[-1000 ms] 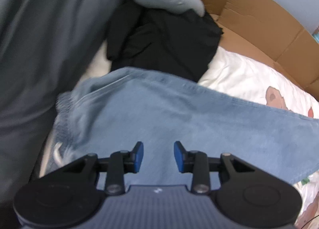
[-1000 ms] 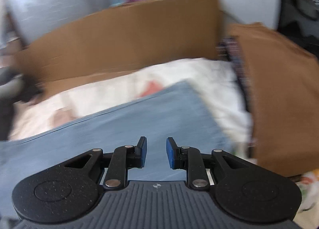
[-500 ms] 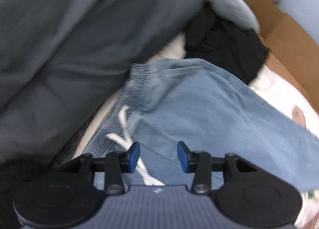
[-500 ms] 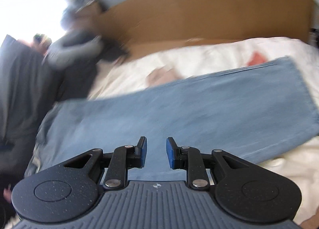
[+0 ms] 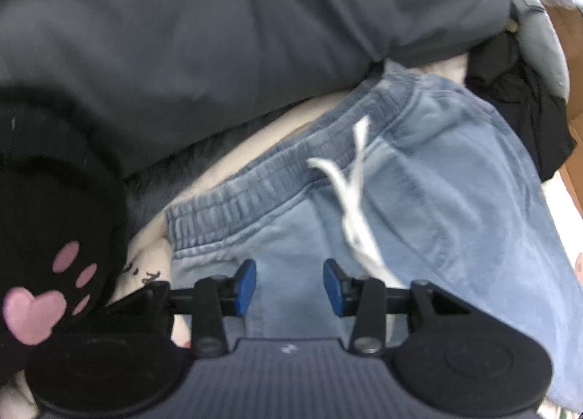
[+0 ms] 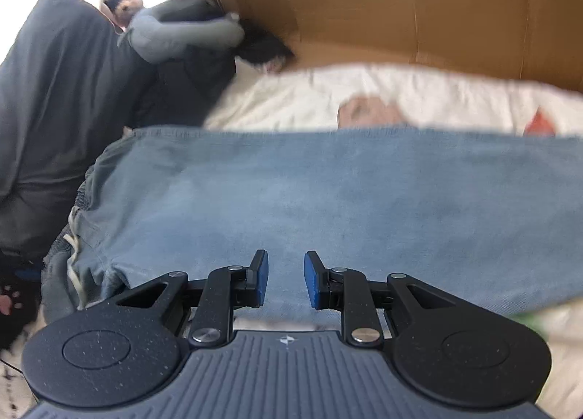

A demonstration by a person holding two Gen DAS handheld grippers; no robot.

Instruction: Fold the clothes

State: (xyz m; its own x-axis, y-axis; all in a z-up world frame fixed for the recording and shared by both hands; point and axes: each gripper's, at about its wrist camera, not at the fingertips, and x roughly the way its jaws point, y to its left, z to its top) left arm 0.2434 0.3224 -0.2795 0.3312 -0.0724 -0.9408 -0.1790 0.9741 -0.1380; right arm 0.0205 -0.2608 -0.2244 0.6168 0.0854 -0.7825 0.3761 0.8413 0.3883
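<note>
Left gripper (image 5: 289,286) jaws apart, empty, over blue pants (image 5: 419,200) near waistband. Right gripper (image 6: 286,280) narrowly apart, empty, over pant leg. White bed sheet (image 6: 328,98), cardboard (image 6: 400,7) behind.

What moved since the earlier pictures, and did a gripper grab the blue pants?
Both views swept along the blue pants toward the waistband and white drawstring. The left gripper widened slightly. Nothing was grabbed. The right gripper stayed empty; the pants stayed flat.
</note>
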